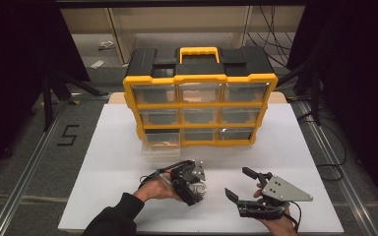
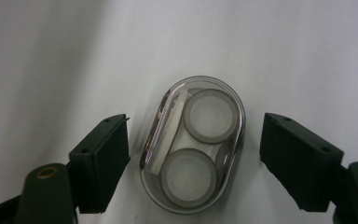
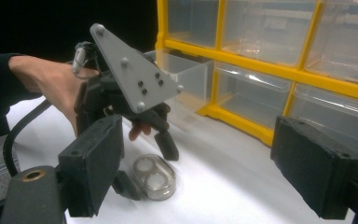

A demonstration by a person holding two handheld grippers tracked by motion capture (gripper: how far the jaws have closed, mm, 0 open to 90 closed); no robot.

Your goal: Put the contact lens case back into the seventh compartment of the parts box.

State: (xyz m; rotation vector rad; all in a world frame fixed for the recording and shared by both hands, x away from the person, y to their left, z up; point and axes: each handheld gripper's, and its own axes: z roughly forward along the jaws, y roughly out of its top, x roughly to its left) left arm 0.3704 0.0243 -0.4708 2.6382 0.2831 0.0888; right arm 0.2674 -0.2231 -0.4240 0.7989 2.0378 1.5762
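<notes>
Clear oval case [image 2: 193,144] lies between the parted jaws of the left gripper [image 2: 193,163], apparently untouched; centring before closing would help, while the right gripper [image 1: 239,184] waits open.

Yellow-and-black organizer [image 1: 200,78] with clear drawers [image 1: 200,92]; white table [image 1: 113,147]; clear case [image 2: 193,142].

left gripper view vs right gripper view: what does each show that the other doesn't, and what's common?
Left gripper view alone: the clear oval case from straight above, with two round white-capped wells and a white strip along one side inside, lying between its own open black jaws, neither touching it.

Right gripper view alone: the yellow drawer organizer, its bottom-left clear drawer pulled out, the person's hand, the left gripper seen from outside with its grey plate, and the right gripper's own open jaws.

Both: the case on the white table, and the left gripper's jaws straddling it.
</notes>
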